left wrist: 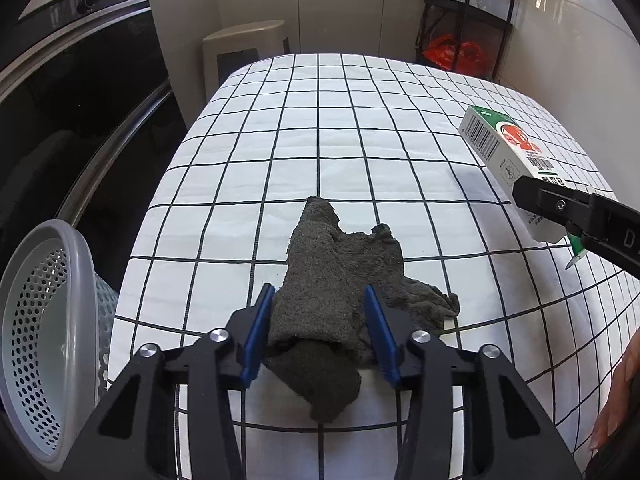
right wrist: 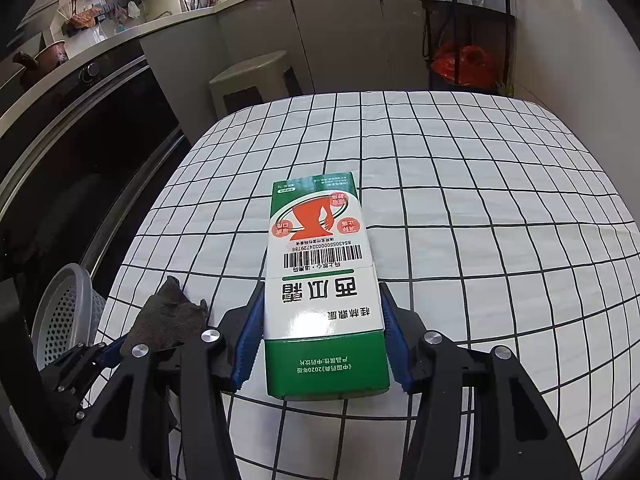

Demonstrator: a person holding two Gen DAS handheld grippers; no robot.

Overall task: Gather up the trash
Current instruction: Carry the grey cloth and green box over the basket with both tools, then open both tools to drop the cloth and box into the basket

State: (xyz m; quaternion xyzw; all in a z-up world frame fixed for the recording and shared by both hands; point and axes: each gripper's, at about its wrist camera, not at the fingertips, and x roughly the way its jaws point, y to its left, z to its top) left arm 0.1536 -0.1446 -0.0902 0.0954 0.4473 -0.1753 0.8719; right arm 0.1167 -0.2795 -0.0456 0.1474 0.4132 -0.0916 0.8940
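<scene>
right gripper (right wrist: 320,344) clamped on box (right wrist: 320,264), held above table (right wrist: 480,200) for carrying. left gripper (left wrist: 320,332) pinching rag (left wrist: 340,272); bin (left wrist: 44,320) waits left.

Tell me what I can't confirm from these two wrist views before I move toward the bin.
- Basket contents: left wrist view, cut off by the frame edge and its perforated wall.
- Under the grey cloth: left wrist view, hidden by the cloth itself.
- Left gripper grip on the cloth: pads flank it, contact unclear.
- Box underside and contents: right wrist view, hidden by the box held in the right gripper.
</scene>
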